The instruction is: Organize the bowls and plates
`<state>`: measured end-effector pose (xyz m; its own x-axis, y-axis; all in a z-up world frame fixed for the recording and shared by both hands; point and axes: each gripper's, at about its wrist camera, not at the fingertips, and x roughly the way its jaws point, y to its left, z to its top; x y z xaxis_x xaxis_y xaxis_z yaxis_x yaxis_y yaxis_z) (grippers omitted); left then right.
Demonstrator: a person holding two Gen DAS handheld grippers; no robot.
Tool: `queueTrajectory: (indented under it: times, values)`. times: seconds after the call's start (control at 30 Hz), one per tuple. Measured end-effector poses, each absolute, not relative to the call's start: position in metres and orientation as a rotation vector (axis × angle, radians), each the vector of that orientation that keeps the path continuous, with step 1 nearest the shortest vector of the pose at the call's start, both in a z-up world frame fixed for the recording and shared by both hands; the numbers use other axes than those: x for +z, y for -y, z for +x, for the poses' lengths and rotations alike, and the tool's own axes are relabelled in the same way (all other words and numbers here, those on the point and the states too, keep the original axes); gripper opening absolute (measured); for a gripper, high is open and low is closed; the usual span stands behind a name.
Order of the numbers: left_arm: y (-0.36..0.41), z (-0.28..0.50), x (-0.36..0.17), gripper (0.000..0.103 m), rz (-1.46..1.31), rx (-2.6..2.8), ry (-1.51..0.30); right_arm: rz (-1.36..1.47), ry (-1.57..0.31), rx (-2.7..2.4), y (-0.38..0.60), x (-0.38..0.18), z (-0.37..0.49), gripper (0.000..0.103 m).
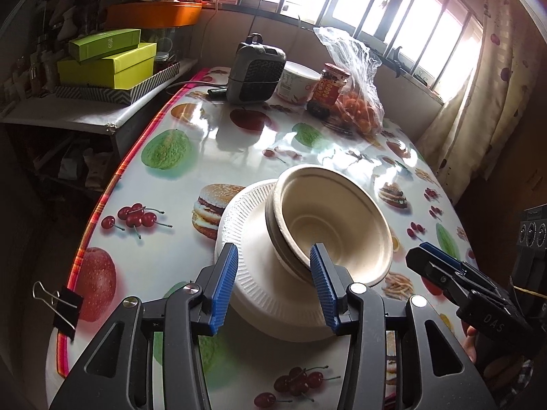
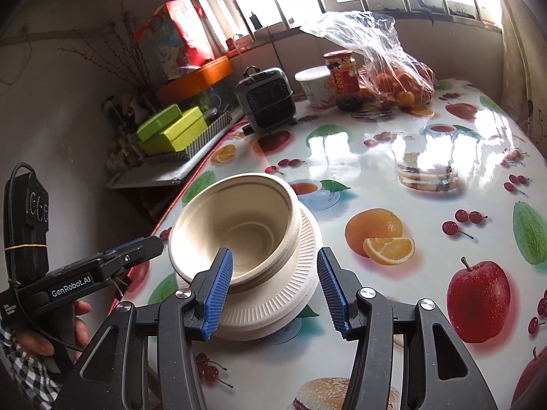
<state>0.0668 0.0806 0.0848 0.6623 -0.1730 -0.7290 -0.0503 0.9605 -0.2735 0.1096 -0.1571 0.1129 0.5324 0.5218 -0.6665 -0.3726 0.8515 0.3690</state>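
Note:
A stack of white ribbed paper plates (image 1: 253, 239) (image 2: 294, 283) lies on the fruit-print table (image 1: 164, 266). Nested beige paper bowls (image 1: 328, 218) (image 2: 239, 225) rest on top of the plates, mouth up. My left gripper (image 1: 273, 285) is open just in front of the stack, one blue pad over the plate rim and the other over the bowl rim. It also shows at the left (image 2: 143, 246) of the right wrist view. My right gripper (image 2: 276, 288) is open as well, straddling the near edge of the plates; from the left wrist view it (image 1: 422, 256) sits right of the bowls. Neither grips anything.
At the far end stand a small grey heater (image 1: 254, 71), a white tub (image 1: 297, 82), a red-labelled jar (image 1: 330, 90) and a plastic bag of oranges (image 1: 359, 102). Green boxes (image 1: 106, 65) sit on a side shelf. A binder clip (image 1: 58, 302) holds the cloth's left edge.

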Motion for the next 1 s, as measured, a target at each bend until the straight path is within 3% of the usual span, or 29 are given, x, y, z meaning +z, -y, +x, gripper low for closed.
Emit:
queueTrajectory:
  times: [0.63, 1.0]
  values:
    - [-0.064, 0.015, 0.047, 0.045, -0.135, 0.034, -0.8, 0.048, -0.826, 0.466, 0.161, 0.088, 0.062, 0.056]
    - [-0.053, 0.01, 0.02, 0.045, -0.111, 0.045, -0.834, -0.022, -0.87, 0.432, 0.152, 0.062, 0.054, 0.064]
